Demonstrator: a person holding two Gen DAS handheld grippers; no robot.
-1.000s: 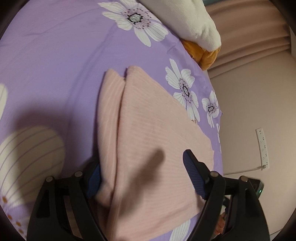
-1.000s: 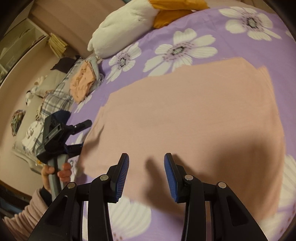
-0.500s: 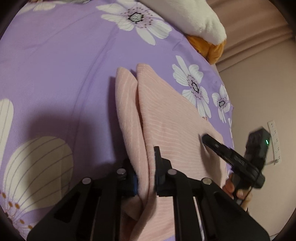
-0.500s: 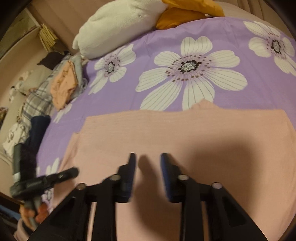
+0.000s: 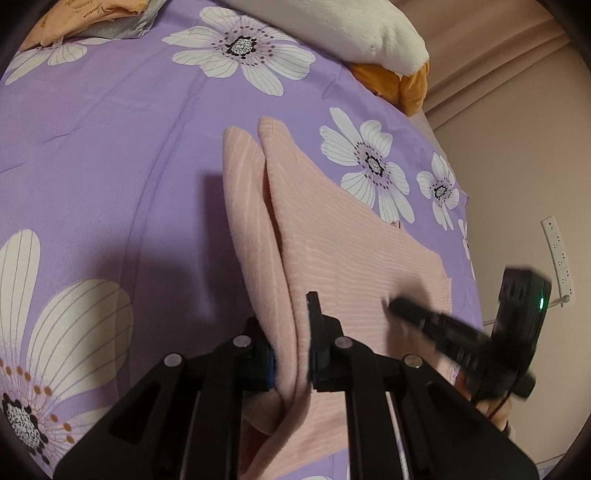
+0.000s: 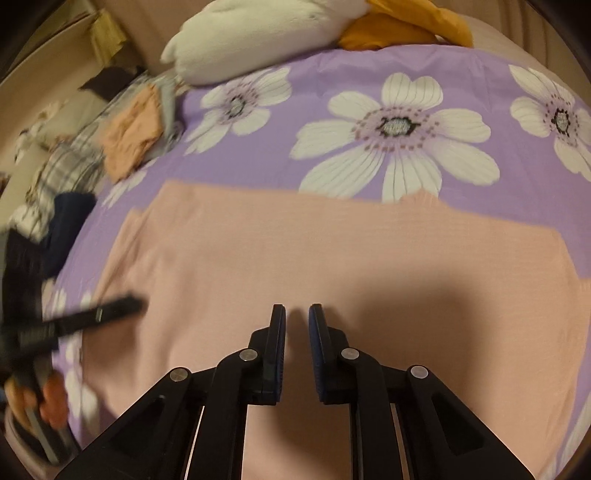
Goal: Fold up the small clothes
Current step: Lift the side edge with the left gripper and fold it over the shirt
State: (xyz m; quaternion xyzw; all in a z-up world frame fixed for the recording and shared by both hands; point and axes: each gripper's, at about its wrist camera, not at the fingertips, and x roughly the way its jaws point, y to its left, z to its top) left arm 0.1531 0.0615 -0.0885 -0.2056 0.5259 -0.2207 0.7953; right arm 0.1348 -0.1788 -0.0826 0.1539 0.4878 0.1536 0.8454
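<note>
A pink ribbed garment (image 5: 332,229) lies spread on the purple flowered sheet (image 5: 110,147). My left gripper (image 5: 288,321) is shut on its near edge, and the cloth bunches into a raised fold between the pads. My right gripper (image 5: 395,304) shows blurred at the right, hovering low over the same garment. In the right wrist view the garment (image 6: 332,251) fills the middle. The right gripper (image 6: 298,310) points down at it, jaws closing with a narrow gap and no cloth pinched between them. The left gripper (image 6: 99,314) is a blur at the left, held by a hand (image 6: 48,406).
A white plush pillow (image 6: 258,37) and an orange cushion (image 6: 399,26) lie at the bed's far end. A pile of clothes (image 6: 129,136) sits at the far left. The bed edge and a wall with a power strip (image 5: 557,258) are to the right.
My left gripper went from wide open to shut on the garment's edge and lifted it a little. My right gripper's jaws narrowed while it slid across the garment.
</note>
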